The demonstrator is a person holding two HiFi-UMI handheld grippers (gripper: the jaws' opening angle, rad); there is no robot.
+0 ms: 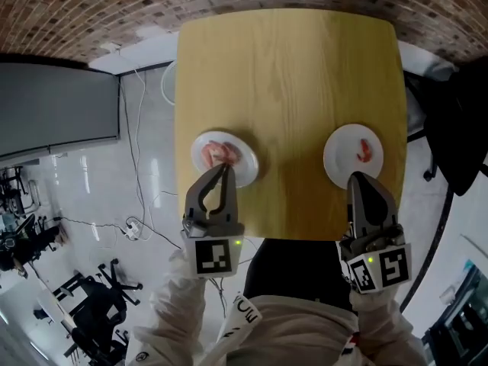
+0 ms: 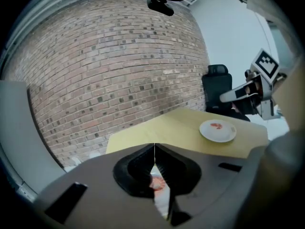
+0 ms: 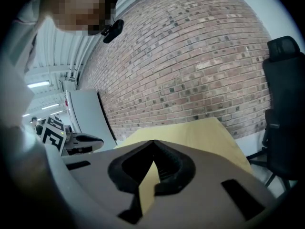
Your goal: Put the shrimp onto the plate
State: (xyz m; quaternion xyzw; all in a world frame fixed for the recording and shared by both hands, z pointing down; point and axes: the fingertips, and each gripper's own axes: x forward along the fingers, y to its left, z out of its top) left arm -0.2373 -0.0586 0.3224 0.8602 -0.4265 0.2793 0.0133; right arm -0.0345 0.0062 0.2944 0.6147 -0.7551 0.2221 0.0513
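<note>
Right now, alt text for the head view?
A light wooden square table holds two round white plates: the left plate with several pink shrimp, the right plate with one pink shrimp. The left gripper and right gripper, both shut, point at them.

The head camera sits above the person and looks steeply down on the wooden table (image 1: 290, 75), with the left gripper (image 1: 223, 168) and right gripper (image 1: 358, 178) at its near edge. Each gripper camera rides close behind its own jaws, low, facing across the wooden table to the brick wall (image 3: 200, 61). All three views share the wooden table. The left gripper view also takes in the right-hand plate (image 2: 225, 134) and the right gripper, and the right gripper view catches the left gripper at its left margin
</note>
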